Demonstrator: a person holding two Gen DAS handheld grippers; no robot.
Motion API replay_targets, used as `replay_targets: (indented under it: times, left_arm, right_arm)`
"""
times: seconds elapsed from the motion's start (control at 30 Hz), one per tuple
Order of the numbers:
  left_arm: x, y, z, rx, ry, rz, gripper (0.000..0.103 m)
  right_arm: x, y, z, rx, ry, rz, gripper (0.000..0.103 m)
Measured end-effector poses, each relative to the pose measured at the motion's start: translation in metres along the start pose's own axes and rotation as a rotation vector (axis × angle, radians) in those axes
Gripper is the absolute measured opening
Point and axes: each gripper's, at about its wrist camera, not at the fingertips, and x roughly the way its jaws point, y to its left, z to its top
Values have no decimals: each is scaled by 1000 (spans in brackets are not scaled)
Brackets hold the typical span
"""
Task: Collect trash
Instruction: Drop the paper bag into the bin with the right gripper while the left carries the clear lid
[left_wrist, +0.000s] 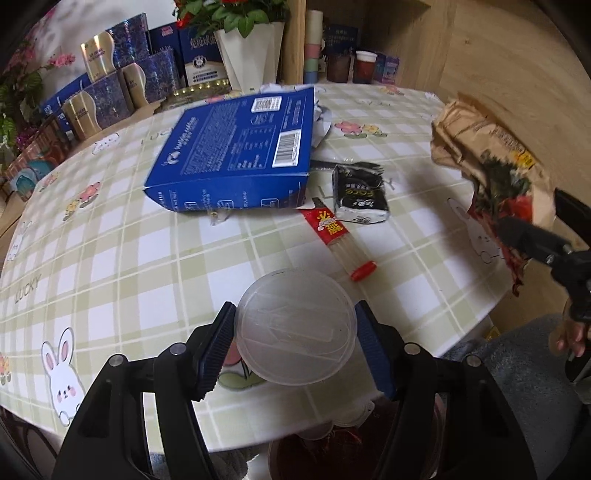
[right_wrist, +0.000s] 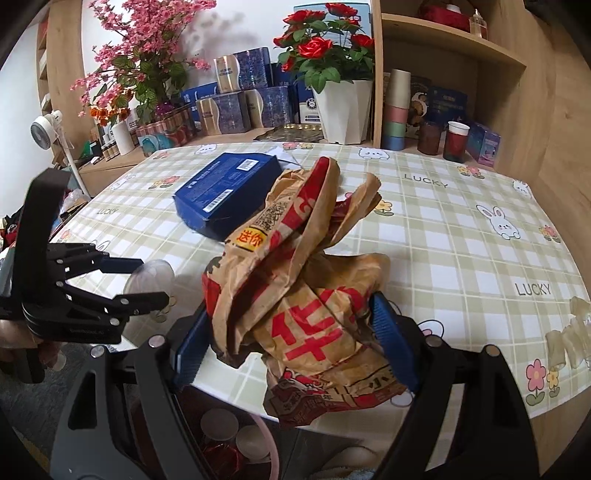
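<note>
Gripping a clear plastic lid (left_wrist: 295, 328) between its blue pads, the left gripper (left_wrist: 295, 339) holds it over the near edge of the checkered table (left_wrist: 147, 258). The right gripper (right_wrist: 295, 332) clamps a crumpled paper bag (right_wrist: 306, 273) above the table's near right edge. Farther back lie a chopstick packet (left_wrist: 334, 236), a black wrapper (left_wrist: 360, 194) and a blue box (left_wrist: 236, 147).

The right tool (right_wrist: 291, 339) clamps a crumpled brown paper bag (right_wrist: 295, 280) (red print on it) at the near edge of the checked table (right_wrist: 461, 236). Behind the bag lies a blue box (right_wrist: 225, 188). At left, the left tool (right_wrist: 147, 280) grips a clear plastic lid (right_wrist: 149, 277).
</note>
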Motion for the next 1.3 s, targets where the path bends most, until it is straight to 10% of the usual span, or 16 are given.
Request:
replay_targets:
  times: [0.6,1.3]
  left_arm:
    - [-103,10,-64,-123,-109,-22,64]
    - [-127,24,-101,-214,-126,-25,64]
  right_arm:
    - [-46,47,-40,-56,89,172,81]
    - [3,120,-112,-161,484,348,81]
